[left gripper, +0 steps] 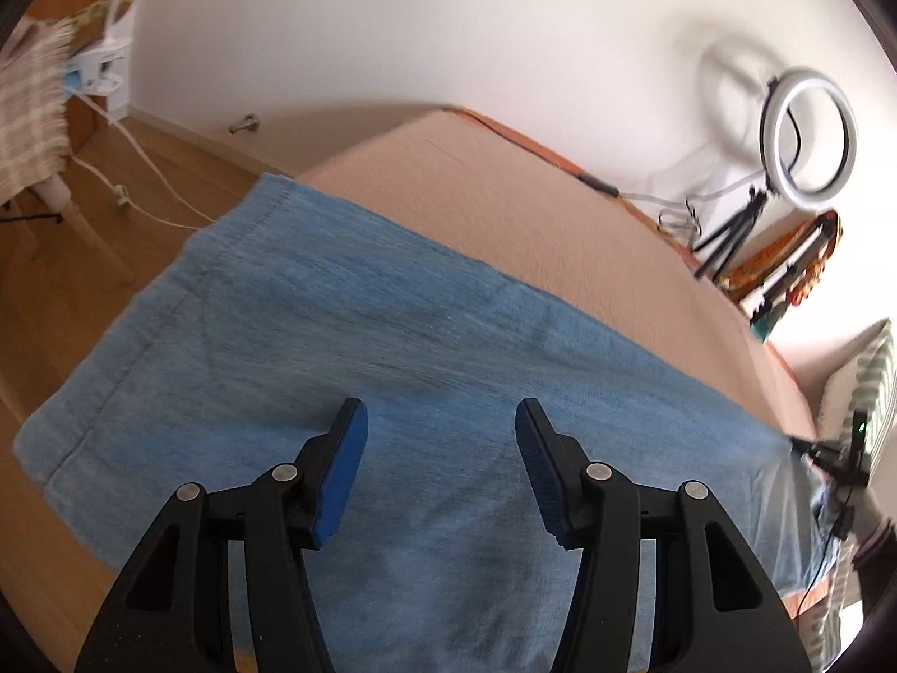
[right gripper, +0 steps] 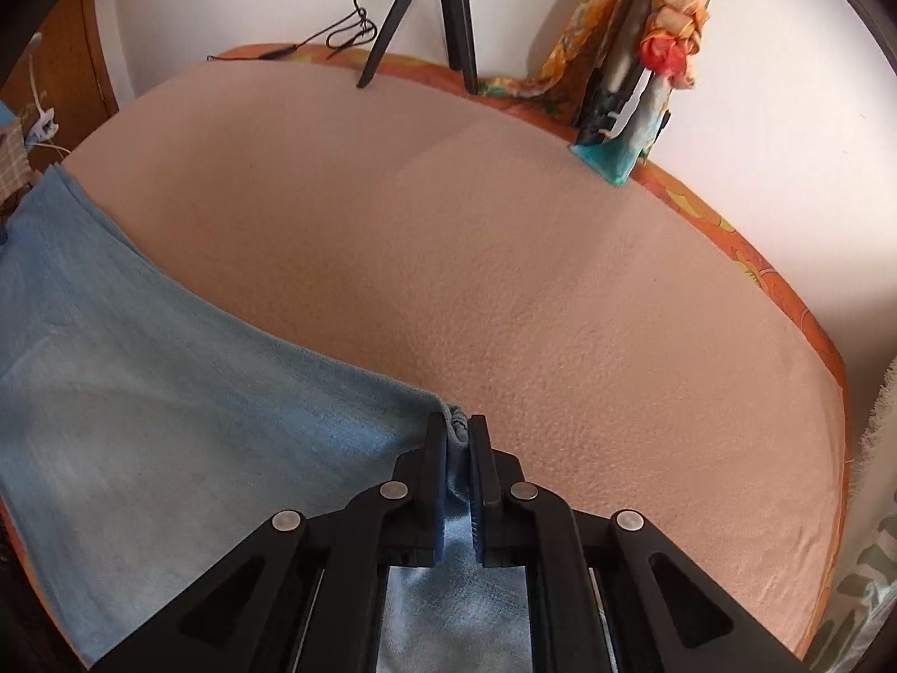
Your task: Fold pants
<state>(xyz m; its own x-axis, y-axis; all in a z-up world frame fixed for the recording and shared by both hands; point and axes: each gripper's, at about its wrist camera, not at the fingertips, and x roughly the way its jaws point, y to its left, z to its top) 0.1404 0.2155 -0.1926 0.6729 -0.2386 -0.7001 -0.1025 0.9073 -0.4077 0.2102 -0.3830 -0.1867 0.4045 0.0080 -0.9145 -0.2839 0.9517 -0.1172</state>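
pants [left gripper: 347, 336] on bed [left gripper: 532, 213], tripod [right gripper: 431, 11] behind at wall

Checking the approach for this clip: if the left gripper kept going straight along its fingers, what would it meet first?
Most likely the light blue denim pants spread flat on the pinkish fleece cover. The left gripper is open and angled down at the cloth, with nothing between; depth is unclear.

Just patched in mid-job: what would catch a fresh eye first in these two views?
The light blue denim pants spread across the peach fleece-covered bed. The right gripper has its jaws shut on a bunched edge of them. A glowing white ring light stands by the far wall.
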